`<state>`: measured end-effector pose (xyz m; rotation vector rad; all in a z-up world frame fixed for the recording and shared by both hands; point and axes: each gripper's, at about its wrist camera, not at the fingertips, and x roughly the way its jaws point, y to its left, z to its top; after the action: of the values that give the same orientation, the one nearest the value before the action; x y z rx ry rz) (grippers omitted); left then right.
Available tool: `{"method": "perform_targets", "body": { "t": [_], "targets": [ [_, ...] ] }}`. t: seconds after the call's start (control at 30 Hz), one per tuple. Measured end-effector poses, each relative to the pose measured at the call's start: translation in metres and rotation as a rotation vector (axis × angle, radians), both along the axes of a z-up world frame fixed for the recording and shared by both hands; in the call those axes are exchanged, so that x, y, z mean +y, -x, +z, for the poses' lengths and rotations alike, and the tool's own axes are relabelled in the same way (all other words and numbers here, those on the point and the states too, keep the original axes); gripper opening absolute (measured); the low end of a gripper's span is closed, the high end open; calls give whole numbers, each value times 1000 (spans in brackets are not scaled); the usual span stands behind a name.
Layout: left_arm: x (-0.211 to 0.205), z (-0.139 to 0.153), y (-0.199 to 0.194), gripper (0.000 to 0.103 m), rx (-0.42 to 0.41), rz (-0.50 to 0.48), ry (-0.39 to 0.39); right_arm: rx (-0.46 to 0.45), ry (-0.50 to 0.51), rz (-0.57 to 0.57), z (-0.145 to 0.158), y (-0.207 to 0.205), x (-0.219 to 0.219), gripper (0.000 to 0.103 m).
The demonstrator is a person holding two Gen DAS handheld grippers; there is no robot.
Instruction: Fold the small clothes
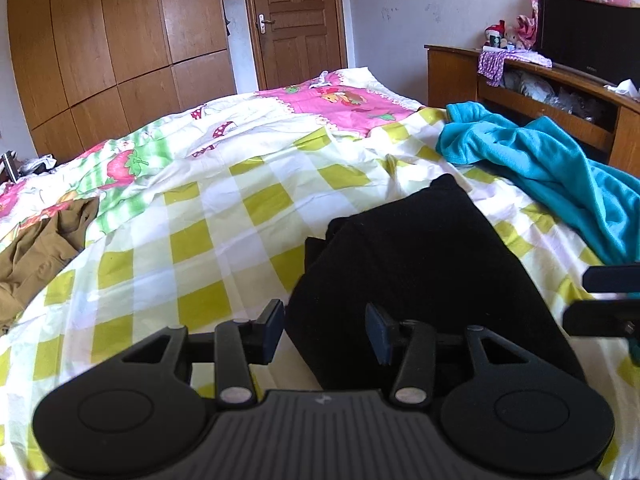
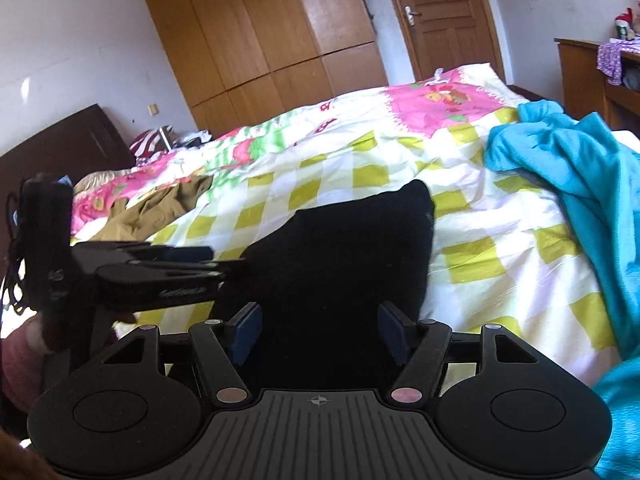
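A black garment (image 1: 420,248) lies folded into a long strip on the checked bedsheet (image 1: 224,208). My left gripper (image 1: 326,332) hovers open over its near left edge; the left pad is off the cloth and the right pad above it. The right wrist view shows the same black garment (image 2: 348,248) running under my right gripper (image 2: 320,334), whose pads stand wide apart on either side without pressing it. The left gripper (image 2: 224,258) reaches in from the left beside the garment. The right gripper (image 1: 576,296) shows at the right edge of the left wrist view.
A turquoise garment (image 1: 560,168) is heaped on the bed's right side. A brown garment (image 1: 40,248) lies crumpled at the left. A wooden cabinet (image 1: 520,92) stands past the bed on the right, with a wardrobe (image 1: 100,40) and a door (image 1: 296,20) behind.
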<state>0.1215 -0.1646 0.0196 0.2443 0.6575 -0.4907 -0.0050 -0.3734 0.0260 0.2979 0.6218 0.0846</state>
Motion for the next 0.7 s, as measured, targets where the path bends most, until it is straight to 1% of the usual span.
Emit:
{"method": "perform_targets", "body": {
  "t": [0.07, 0.13, 0.17, 0.2, 0.23, 0.3, 0.33, 0.4, 0.43, 0.47, 0.5, 0.53, 0.57, 0.63, 0.7],
  "targets": [
    [0, -8, 15, 60, 28, -23, 14, 25, -27, -38, -10, -6, -11, 68],
    [-3, -23, 24, 60, 51, -43, -6, 34, -59, -69, -21, -16, -18, 70],
    [-5, -30, 28, 60, 37, -46, -30, 35, -66, -84, -26, -22, -20, 72],
    [-5, -33, 30, 60, 22, -50, -36, 42, -78, -96, -31, -29, -22, 73],
    [-4, -33, 30, 60, 23, -53, -22, 48, -107, -88, -36, -36, -23, 74],
    [-1, -32, 23, 61, 51, -47, 8, 80, -186, -53, -48, -53, -22, 75],
    [0, -33, 20, 63, 60, -41, 17, 85, -180, -71, -51, -59, -18, 80],
    [-1, -38, 15, 63, 76, -26, 29, 106, -156, -78, -55, -72, -11, 80],
    [-3, -39, 15, 61, 75, -26, 30, 113, -145, -82, -54, -75, -9, 74],
    [-6, -39, 16, 61, 71, -26, 31, 121, -136, -86, -52, -76, -11, 59],
    [-10, -38, 15, 61, 71, -30, 35, 129, -154, -87, -49, -75, -18, 55],
    [-16, -37, 15, 60, 73, -40, 44, 133, -174, -84, -47, -73, -26, 48],
    [-21, -36, 14, 60, 77, -53, 57, 138, -177, -84, -45, -71, -35, 44],
    [-39, -33, 13, 60, 94, -88, 91, 145, -159, -92, -41, -67, -50, 42],
    [-61, -31, 16, 60, 90, -132, 113, 153, -155, -112, -34, -63, -67, 42]
  ]
}}
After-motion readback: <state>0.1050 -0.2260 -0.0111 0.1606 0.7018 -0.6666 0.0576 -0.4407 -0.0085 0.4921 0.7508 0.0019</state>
